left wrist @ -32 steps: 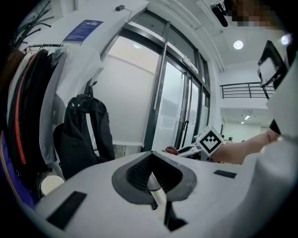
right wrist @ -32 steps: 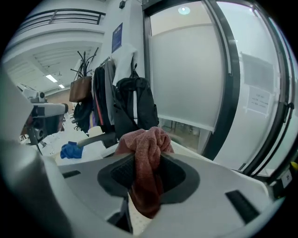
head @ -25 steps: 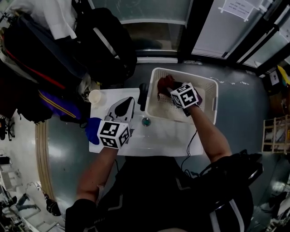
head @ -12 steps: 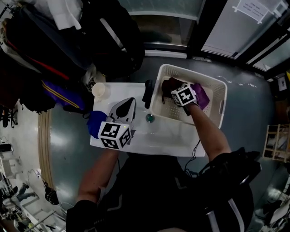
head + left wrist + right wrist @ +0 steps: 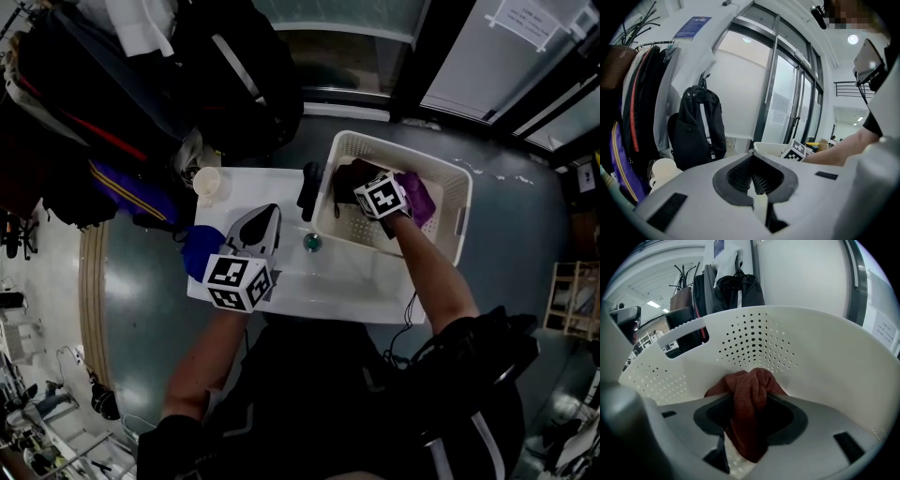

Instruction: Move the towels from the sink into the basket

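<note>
Inside the basket: the right claw (image 5: 750, 398) reaches down into the white perforated basket (image 5: 811, 348); its jaws stand apart and have just been opening.
Rust towel: the rust-brown towel (image 5: 749, 425) hangs bunched between those parted jaws. Its upper folds lie against the basket's wall, and a dark gap shows between it and the jaw on the right of the right gripper view.
Purple towel: the purple towel (image 5: 419, 197) lies in the basket, just beside the right claw on its right in the head view.
Left claw: the left claw (image 5: 753, 161) has its jaws together with nothing between them. It is held over the left part of the white tabletop (image 5: 246, 192) and points toward a black backpack (image 5: 701, 126) hanging among coats.
Blue cloth: the blue cloth (image 5: 197, 251) sits at the tabletop's left edge, just beside the left claw.
Sink: the sink (image 5: 352, 281) is a shallow white basin with a green drain (image 5: 312, 244), lying between the two claws in the head view and near the basket.
Cup: the pale cup (image 5: 207, 181) stands at the tabletop's far left corner, apart from both claws.
</note>
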Available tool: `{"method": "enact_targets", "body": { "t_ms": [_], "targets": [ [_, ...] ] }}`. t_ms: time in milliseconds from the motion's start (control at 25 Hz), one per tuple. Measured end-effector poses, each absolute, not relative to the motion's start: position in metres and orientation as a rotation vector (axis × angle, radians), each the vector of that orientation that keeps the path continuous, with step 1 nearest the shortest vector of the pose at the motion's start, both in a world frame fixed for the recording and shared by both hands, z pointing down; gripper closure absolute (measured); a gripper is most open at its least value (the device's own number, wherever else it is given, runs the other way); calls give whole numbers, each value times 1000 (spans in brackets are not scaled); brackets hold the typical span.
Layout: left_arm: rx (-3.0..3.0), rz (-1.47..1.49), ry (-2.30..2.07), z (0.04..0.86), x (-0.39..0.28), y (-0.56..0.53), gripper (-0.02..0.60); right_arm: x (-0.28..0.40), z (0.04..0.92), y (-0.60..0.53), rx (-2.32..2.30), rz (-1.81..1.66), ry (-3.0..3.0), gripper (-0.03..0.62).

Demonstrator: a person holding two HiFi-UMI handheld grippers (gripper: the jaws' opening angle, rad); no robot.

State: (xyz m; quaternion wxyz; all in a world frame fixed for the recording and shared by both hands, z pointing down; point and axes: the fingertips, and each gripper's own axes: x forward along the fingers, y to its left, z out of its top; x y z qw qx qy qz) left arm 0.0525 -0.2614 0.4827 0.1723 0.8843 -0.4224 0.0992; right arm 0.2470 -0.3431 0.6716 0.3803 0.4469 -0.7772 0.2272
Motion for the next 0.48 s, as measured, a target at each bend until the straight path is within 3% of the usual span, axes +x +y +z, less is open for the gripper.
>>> {"method": "enact_targets", "body": {
  "t_ms": [480],
  "targets": [
    [2552,238,-1190,468,32,-248,575,250,614,-332,1259,505,-2006,355]
  ]
}}
